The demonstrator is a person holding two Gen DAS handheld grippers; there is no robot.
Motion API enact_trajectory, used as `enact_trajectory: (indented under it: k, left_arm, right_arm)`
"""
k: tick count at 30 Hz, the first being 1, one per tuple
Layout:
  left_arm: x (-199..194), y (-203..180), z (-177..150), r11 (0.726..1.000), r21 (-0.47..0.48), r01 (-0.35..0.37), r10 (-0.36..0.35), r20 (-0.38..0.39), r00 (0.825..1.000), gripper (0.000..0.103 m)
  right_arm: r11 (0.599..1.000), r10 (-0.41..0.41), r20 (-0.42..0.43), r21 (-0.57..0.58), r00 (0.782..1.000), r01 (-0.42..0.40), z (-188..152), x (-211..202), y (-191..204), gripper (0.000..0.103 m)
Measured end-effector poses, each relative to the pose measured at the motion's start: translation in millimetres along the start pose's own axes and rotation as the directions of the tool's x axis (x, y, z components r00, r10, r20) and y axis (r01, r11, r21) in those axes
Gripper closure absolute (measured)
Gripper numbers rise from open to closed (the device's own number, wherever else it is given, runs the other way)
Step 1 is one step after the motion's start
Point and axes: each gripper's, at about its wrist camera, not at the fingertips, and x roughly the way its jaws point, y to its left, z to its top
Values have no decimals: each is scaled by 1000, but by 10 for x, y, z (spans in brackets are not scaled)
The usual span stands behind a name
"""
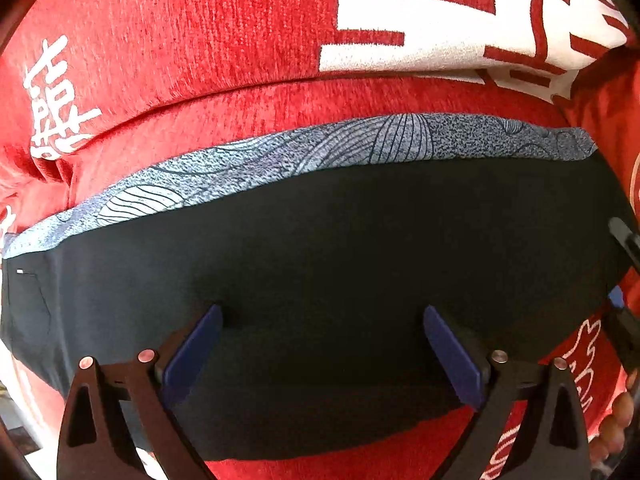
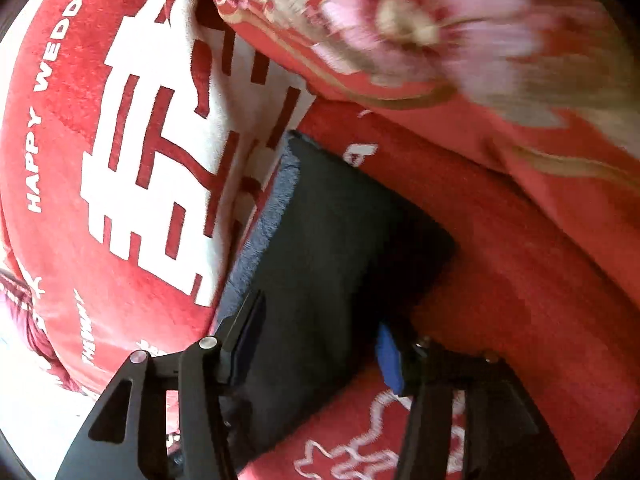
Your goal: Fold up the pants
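Observation:
The pants (image 1: pixel 320 248) are black with a blue-grey patterned waistband (image 1: pixel 360 144). They lie folded flat on a red bedcover (image 1: pixel 200 60). My left gripper (image 1: pixel 322 320) is open, its blue-padded fingers (image 1: pixel 196 352) spread wide just above the black cloth near its front edge. In the right wrist view the pants (image 2: pixel 340 248) show as a folded dark rectangle with the waistband (image 2: pixel 264 224) along the left side. My right gripper (image 2: pixel 316 336) is open over the near end of the pants. Neither gripper holds cloth.
The red bedcover carries large white characters (image 1: pixel 440 20) and the words "HAPPY WEDDING" (image 2: pixel 44 100). A red quilt with pink flowers (image 2: pixel 440 32) is bunched at the upper right. The right gripper's black frame (image 1: pixel 628 248) shows at the left view's right edge.

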Motion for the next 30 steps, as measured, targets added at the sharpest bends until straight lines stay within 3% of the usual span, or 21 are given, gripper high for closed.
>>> enact_trajectory:
  k: [2,3,6,9,12,19,22,25,30]
  left_arm:
    - [-121,-5,47,1000,21,-4,3,32,999,32]
    - [-175,-24,66,999,37,3,-5,48,999,32]
    - [-236,-134,113,997,75,14,-21,92,996,32]
    - [-4,-327,50,995,101,25,-30,44,999,32]
    - [-21,-410,-74,992,128,-19,0,145,989,34]
    - [-33,-278,-75,986,148,72,-92,131,987,32]
    - [-117,-31,-79,985,101,140,-149,94,984,32]
    - [-285,360,-150,984,66,165,-172,122,978,31]
    - [-446,1225,-320,992,-11,129,-126,137,982,31]
  right_arm:
    - [998,-64,-24,-8,998,64,46,29,72,87]
    - [999,-47,-17,-22,999,46,62,-14,117,88]
    - [994,-30,-14,-102,999,28,57,-128,315,89]
    - [974,-31,-4,-224,1000,29,-2,-220,607,89]
    - [949,-46,1,-313,999,44,-74,-217,852,89]
    - [867,-70,18,-494,997,70,-344,-210,1452,89]
    - [816,-87,26,-572,996,87,-516,-231,1705,89]
    - [738,-112,33,-667,993,105,-784,-186,2023,89]
    - [631,-155,10,-768,988,107,-1359,80,2412,89]
